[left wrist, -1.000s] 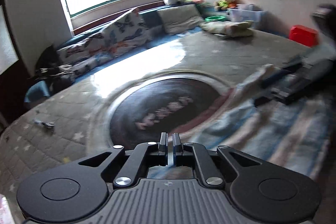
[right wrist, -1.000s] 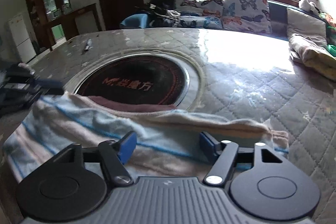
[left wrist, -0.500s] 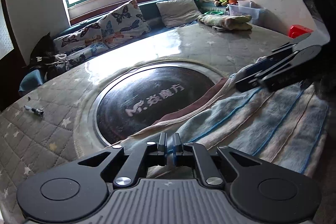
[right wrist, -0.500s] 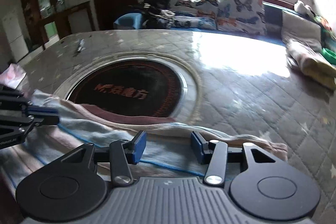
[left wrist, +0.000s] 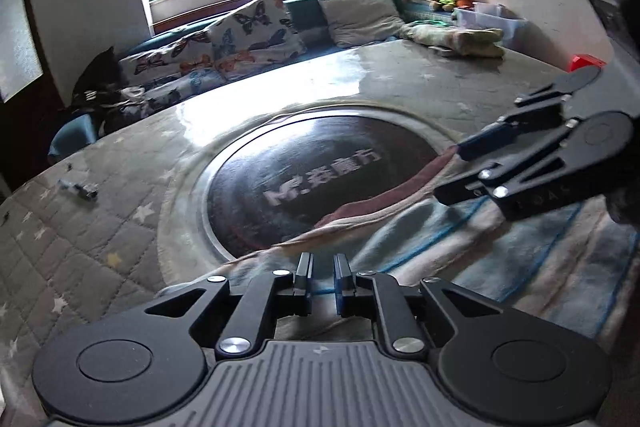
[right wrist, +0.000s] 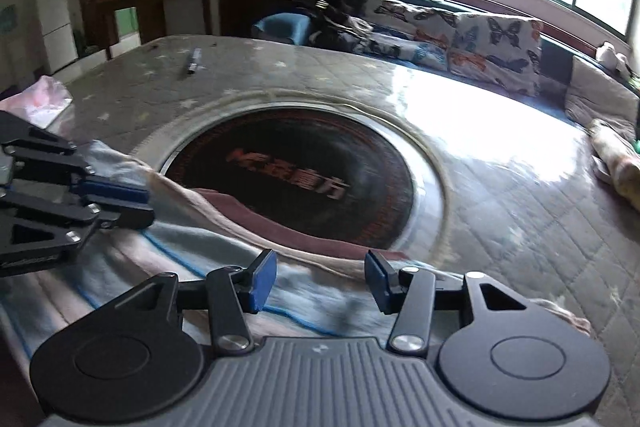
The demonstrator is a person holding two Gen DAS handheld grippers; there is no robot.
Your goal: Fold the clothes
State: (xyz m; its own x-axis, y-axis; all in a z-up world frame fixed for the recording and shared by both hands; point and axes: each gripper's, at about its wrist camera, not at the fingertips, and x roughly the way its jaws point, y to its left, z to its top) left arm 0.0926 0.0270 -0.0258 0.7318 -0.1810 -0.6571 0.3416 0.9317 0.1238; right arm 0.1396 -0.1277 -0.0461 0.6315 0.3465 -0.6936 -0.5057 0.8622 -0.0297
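Both grippers over striped cloth: left jaws narrowly apart, right jaws wide.

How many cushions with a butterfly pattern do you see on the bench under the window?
2: one butterfly cushion stands upright against the bench back, another lies lower on its left side. More may be hidden behind the dark clothing pile.
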